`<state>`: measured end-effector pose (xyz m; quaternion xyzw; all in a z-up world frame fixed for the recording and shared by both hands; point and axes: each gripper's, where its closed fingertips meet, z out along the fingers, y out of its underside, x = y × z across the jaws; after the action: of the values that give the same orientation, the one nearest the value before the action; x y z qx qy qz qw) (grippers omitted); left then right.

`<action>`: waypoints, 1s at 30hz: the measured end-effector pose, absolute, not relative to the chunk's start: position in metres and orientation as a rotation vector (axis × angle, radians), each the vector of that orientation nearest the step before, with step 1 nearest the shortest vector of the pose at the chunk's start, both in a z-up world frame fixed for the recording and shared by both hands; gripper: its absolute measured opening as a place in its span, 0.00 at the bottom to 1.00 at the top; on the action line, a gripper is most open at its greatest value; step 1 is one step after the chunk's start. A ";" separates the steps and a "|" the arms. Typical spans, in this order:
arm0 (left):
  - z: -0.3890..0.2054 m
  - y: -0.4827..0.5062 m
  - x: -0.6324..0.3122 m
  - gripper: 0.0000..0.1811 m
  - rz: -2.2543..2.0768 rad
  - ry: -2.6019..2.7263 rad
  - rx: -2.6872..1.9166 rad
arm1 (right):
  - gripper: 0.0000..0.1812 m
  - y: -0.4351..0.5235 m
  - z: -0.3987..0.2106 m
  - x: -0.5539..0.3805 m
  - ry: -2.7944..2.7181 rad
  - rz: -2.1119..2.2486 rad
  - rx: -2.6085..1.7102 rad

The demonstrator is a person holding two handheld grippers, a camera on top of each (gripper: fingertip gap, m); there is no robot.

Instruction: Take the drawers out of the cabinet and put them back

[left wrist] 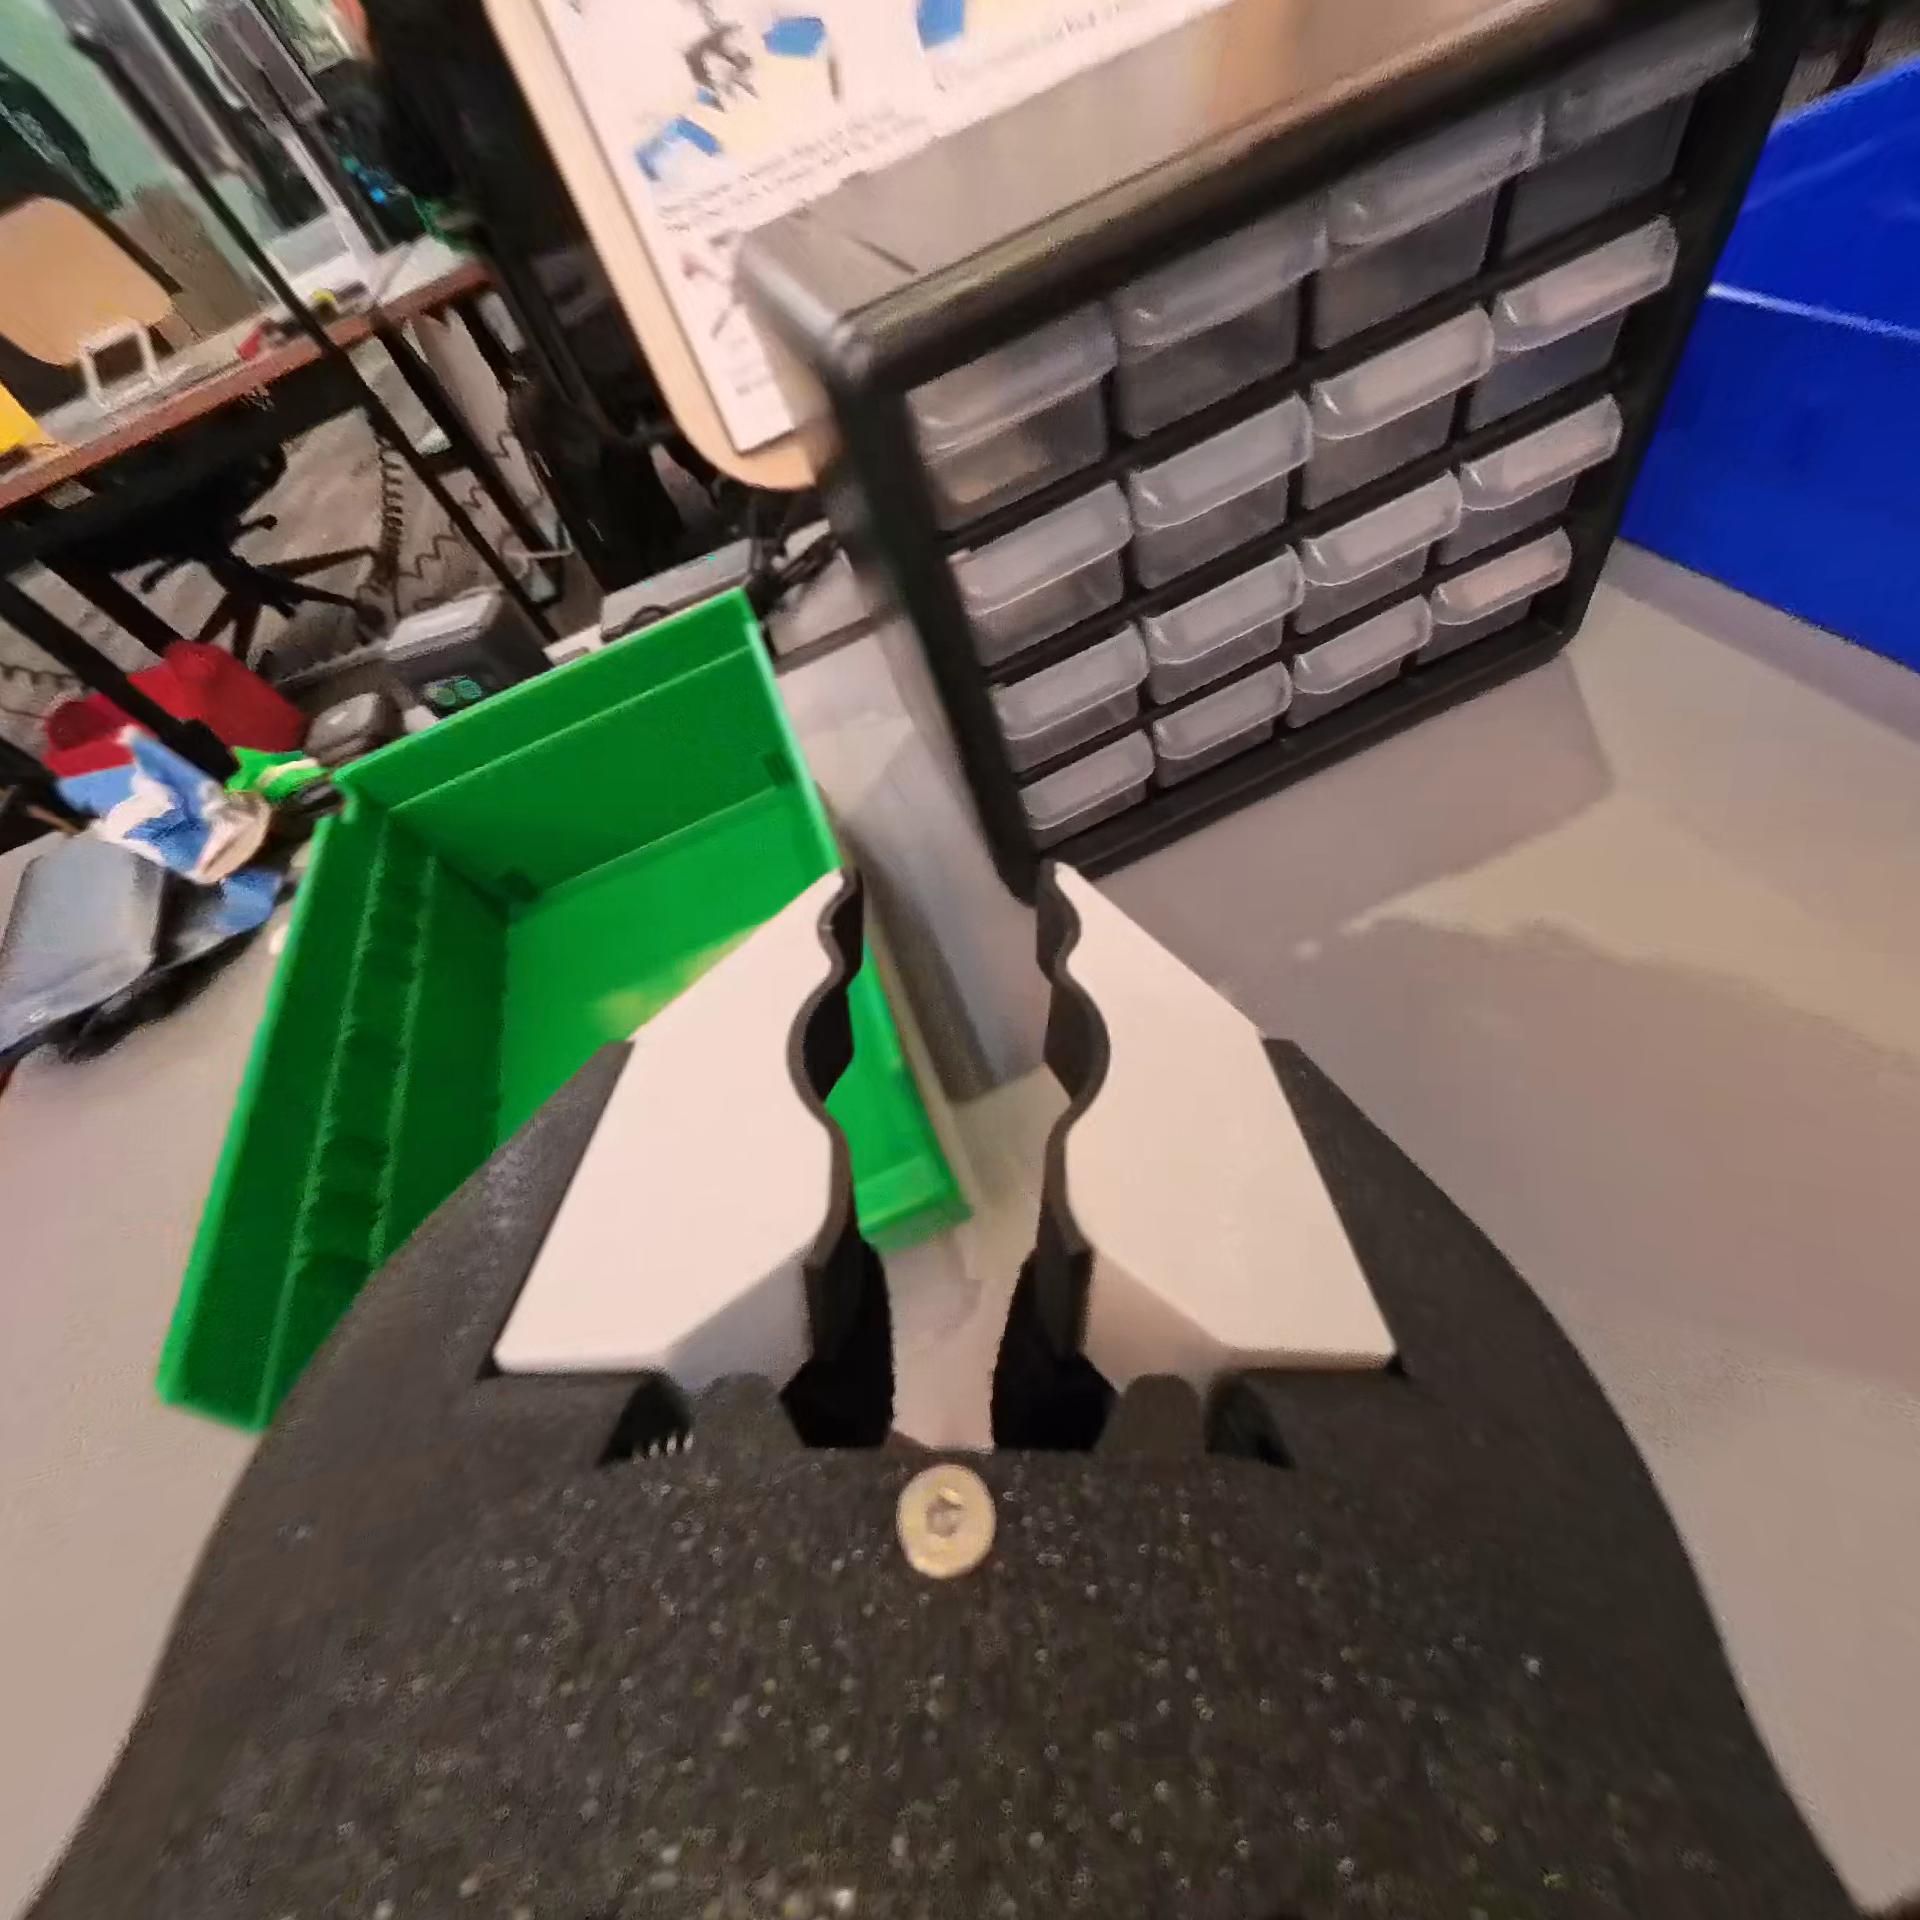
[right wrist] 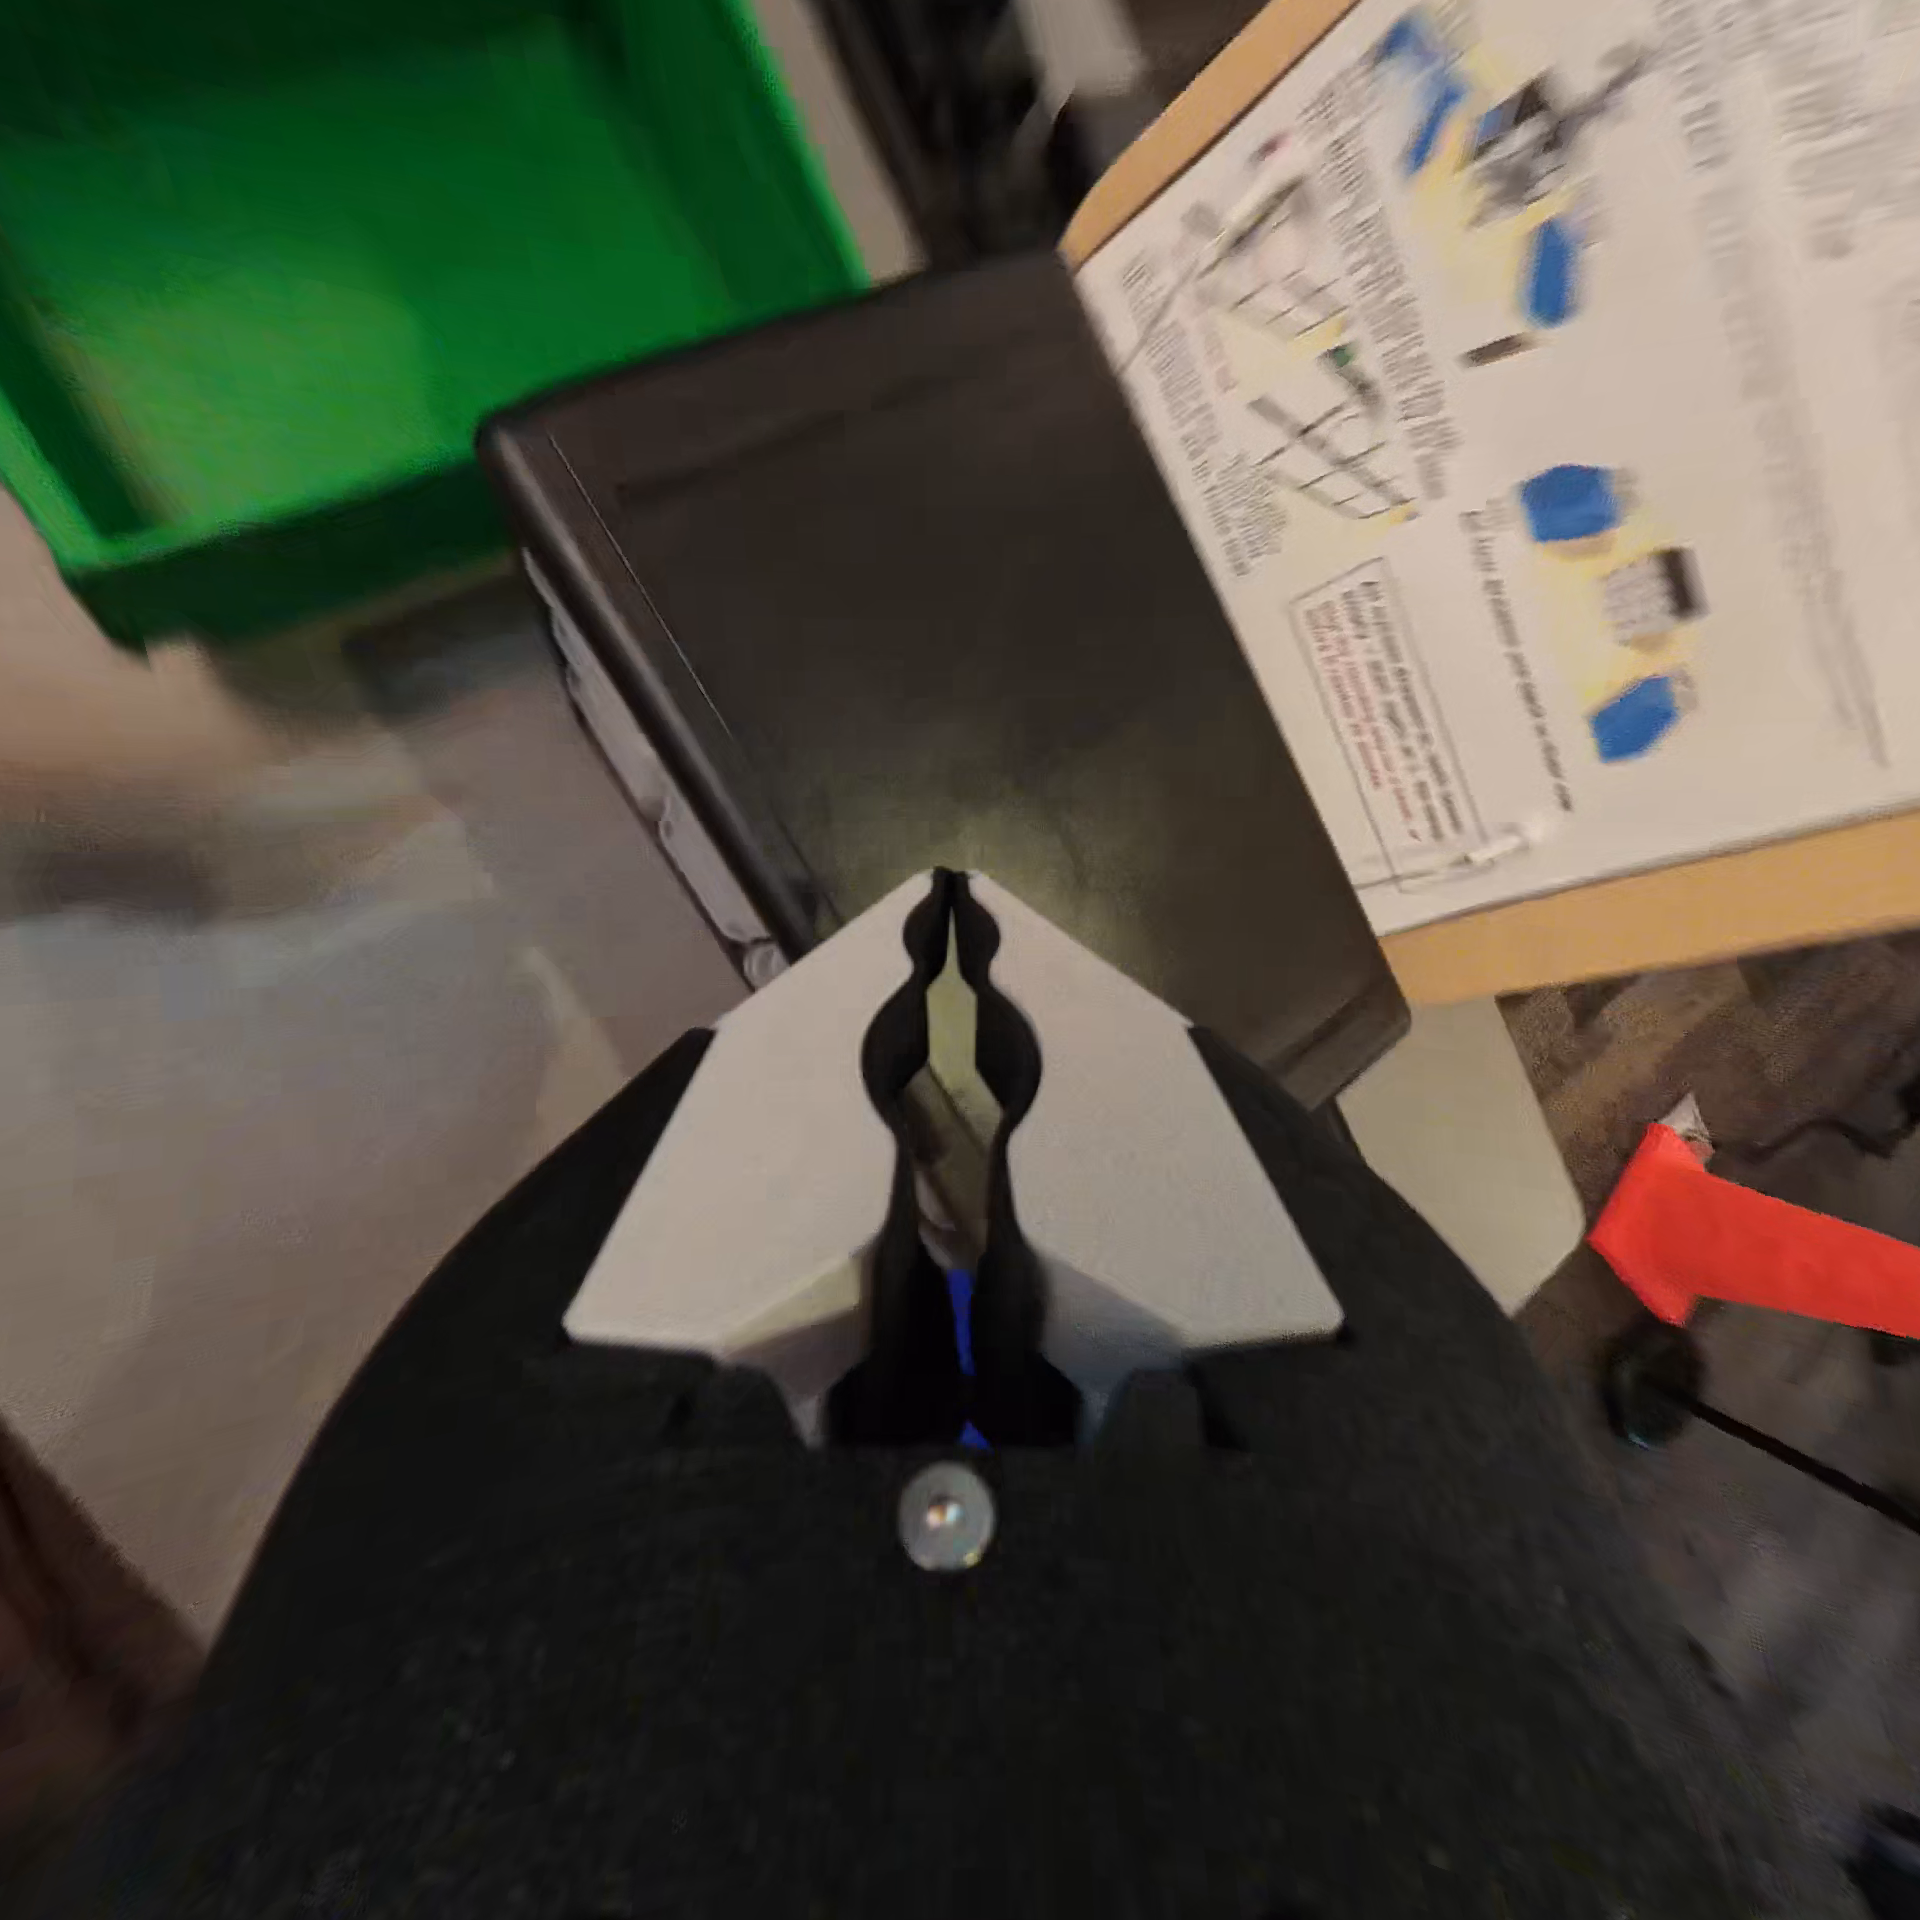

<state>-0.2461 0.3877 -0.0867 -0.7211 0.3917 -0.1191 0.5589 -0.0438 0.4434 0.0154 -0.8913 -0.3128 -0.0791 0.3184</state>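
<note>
The drawer cabinet (left wrist: 1278, 499) is seen on the table (left wrist: 1558, 1039), all drawers seated. The left tool (left wrist: 951, 894) is held slightly parted, empty; the right tool (right wrist: 948, 878) is closed on nothing. The light cabinet could be dragged if unbraced.

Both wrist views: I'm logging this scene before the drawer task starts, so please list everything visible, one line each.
Cabinet: one, black frame, on the grey table, right of the green bin.
Drawers: clear plastic, four columns, all seated in the cabinet.
Green bin: one, open-topped, nothing visible inside, left of the cabinet.
Blue bin: one, right of the cabinet.
Poster board: one, white printed sheet on tan board, behind the cabinet.
Table: one, grey, under everything.
Orange tape: one strip, on the floor, right wrist view.
Left gripper: open, holding nothing.
Right gripper: shut, over the cabinet's top.
</note>
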 end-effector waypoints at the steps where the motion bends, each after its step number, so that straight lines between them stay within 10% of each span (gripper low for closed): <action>1: -0.089 0.384 -0.260 0.18 -0.299 0.921 -1.708 | 0.00 0.429 0.024 -0.038 -0.719 -0.204 -2.268; 15: -0.158 0.496 -0.442 0.34 -0.255 0.547 -2.021 | 0.21 0.234 -0.150 0.052 0.235 -0.200 -1.983; 30: -0.111 0.493 -0.426 0.18 -0.290 0.517 -1.900 | 0.18 0.254 -0.071 0.052 0.126 -0.437 -1.800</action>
<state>-0.4257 0.4932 -0.1106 -0.8008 0.2181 -0.1222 0.5443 0.0519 0.2538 -0.0713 -0.7762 0.0545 -0.1887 0.5992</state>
